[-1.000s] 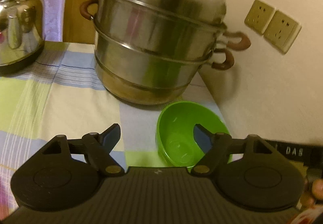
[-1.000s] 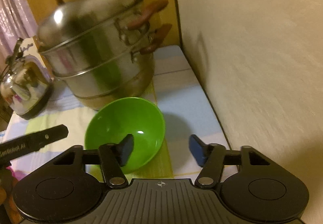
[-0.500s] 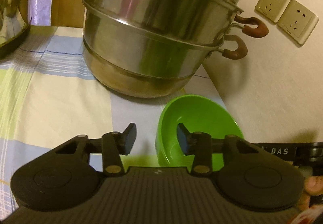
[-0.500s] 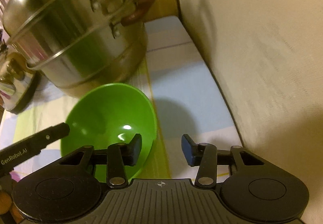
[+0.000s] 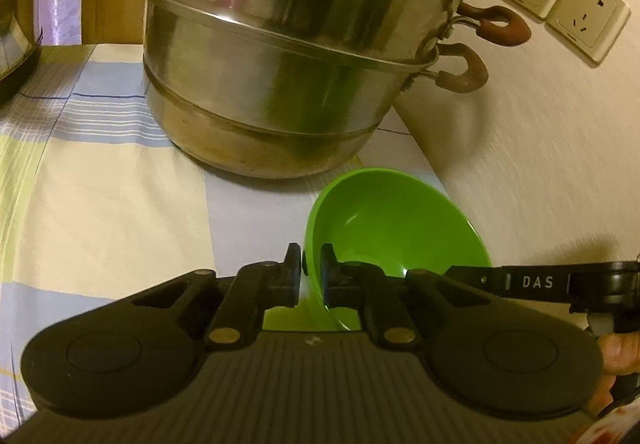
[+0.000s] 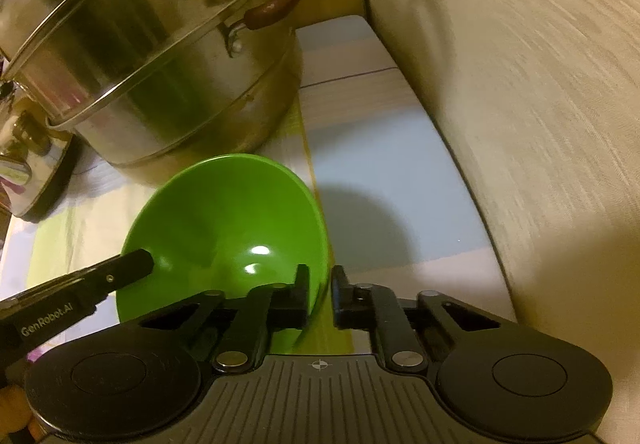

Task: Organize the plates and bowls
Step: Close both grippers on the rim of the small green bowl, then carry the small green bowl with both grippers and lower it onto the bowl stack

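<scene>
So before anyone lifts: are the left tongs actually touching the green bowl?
Touching. The left wrist view shows the left tongs shut on the green bowl, one finger on each side of its rim.

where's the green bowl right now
In both wrist views the green bowl sits on the checked cloth, just before the steel steamer pot, near the wall.

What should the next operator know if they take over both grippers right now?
Left gripper: shut on the rim of the round green plastic bowl, on its left side.
Right gripper: shut on the same bowl's rim, on its right side.
The bowl sits on the checked tablecloth, in front of the stainless steel steamer pot, near the wall.
Done: two-sided grip on the bowl.
Left: lift it and carry it to its place. No plates or other bowls are in view.
</scene>
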`<state>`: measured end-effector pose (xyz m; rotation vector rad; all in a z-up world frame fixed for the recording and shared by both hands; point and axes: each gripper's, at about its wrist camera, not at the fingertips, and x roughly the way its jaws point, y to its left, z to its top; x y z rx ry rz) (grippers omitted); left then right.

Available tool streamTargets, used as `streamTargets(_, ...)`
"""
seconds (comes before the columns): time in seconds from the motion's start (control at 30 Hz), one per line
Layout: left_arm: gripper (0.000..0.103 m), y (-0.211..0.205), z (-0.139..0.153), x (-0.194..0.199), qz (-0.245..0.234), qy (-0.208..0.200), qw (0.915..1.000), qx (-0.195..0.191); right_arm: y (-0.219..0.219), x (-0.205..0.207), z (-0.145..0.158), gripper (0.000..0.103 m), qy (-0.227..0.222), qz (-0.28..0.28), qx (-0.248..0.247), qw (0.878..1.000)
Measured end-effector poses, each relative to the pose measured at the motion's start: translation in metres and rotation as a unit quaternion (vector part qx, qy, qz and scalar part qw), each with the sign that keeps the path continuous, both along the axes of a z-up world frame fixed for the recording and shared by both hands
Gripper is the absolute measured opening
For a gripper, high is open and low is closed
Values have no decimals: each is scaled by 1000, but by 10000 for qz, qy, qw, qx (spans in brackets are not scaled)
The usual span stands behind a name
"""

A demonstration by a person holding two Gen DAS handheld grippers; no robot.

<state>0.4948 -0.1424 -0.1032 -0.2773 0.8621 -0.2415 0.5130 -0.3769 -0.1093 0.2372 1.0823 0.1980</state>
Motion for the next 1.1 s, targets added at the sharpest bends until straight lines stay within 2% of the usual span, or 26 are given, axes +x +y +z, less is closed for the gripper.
streamTargets(0.1,8,-3,1,0,-90,8,9999,120,3,-1,0,9,-13,-15,-63,10000)
streamTargets(0.3,9,2,0,2,-81,115,9999,-15,2,-2,0,9,-8,-24,-29,10000)
streamTargets(0.6,9,-2,-3,7,-214,200,9995,119,5,-3,-1,9,-43,-9,-99,9999)
streamTargets(0.77,9,-10,-3,10,-387,241,9982,399,7,-3,-1,9,-80,17,-164,9998)
streamTargets(0.83,9,-10,-2,8,-391,267,9981,389,7,-4,-1,9,-84,-5,-154,9998)
streamTargets(1.1,9,-1,29,-2,-279,60,9990,342,8,-12,21,8,-306,-8,-87,9995)
